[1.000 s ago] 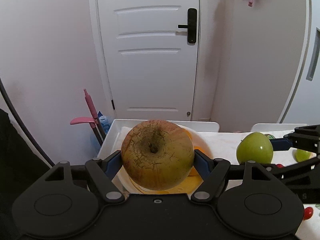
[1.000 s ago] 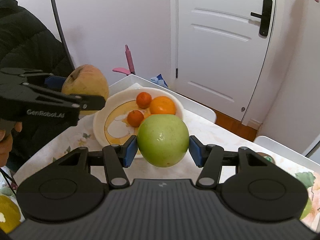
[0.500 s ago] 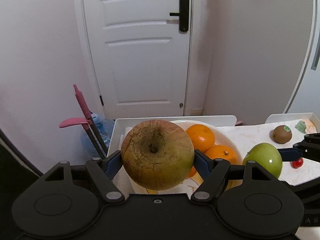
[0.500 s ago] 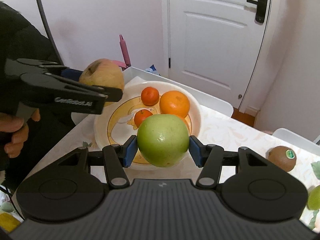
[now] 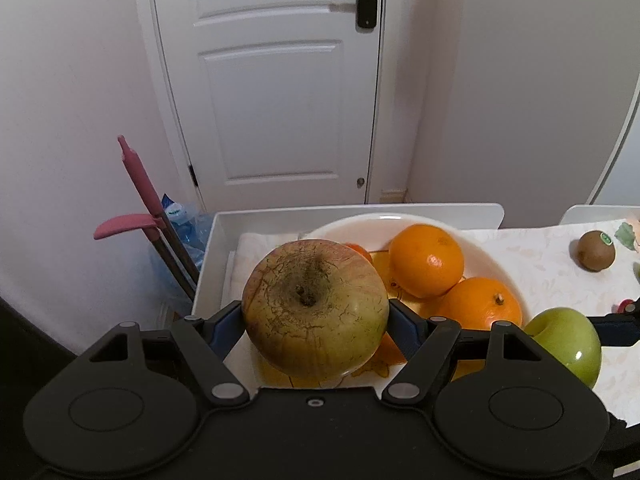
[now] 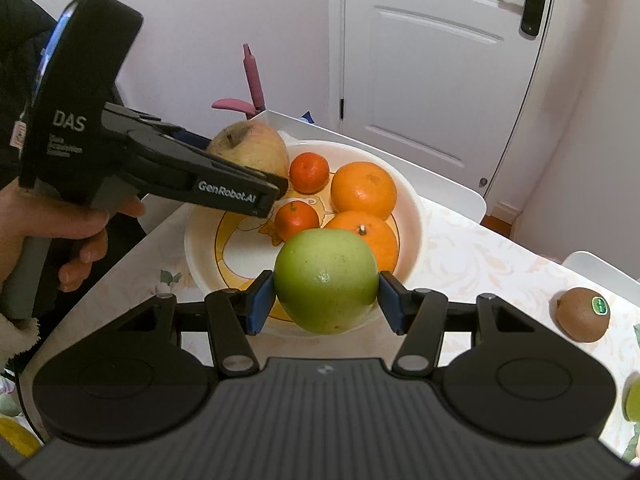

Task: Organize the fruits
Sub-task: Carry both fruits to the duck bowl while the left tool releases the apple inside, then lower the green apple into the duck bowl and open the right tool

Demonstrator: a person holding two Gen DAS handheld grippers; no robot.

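Note:
My left gripper [image 5: 316, 322] is shut on a russet yellow-brown apple [image 5: 316, 308], stem pit facing the camera, held above the near left part of the white bowl [image 5: 400, 218]. My right gripper [image 6: 326, 300] is shut on a green apple [image 6: 326, 280] just over the bowl's [image 6: 416, 216] near rim. In the bowl lie two oranges [image 6: 364, 188] [image 6: 370, 238] and two small tangerines [image 6: 309, 172] [image 6: 298, 220]. In the right wrist view the russet apple [image 6: 250, 148] hangs over the bowl's left rim. The green apple [image 5: 568, 344] shows at the right of the left wrist view.
A kiwi with a green sticker [image 6: 583, 314] lies on the patterned tablecloth [image 6: 480, 264] right of the bowl. A person's hand [image 6: 48, 232] grips the left gripper's handle. Beyond the table's far corner stand a pink-handled tool [image 5: 136, 176], a water bottle [image 5: 180, 220] and a white door [image 5: 272, 80].
Both grippers have come forward and down toward the bowl, each keeping its apple. The bowl and its oranges now look larger and closer in both views.

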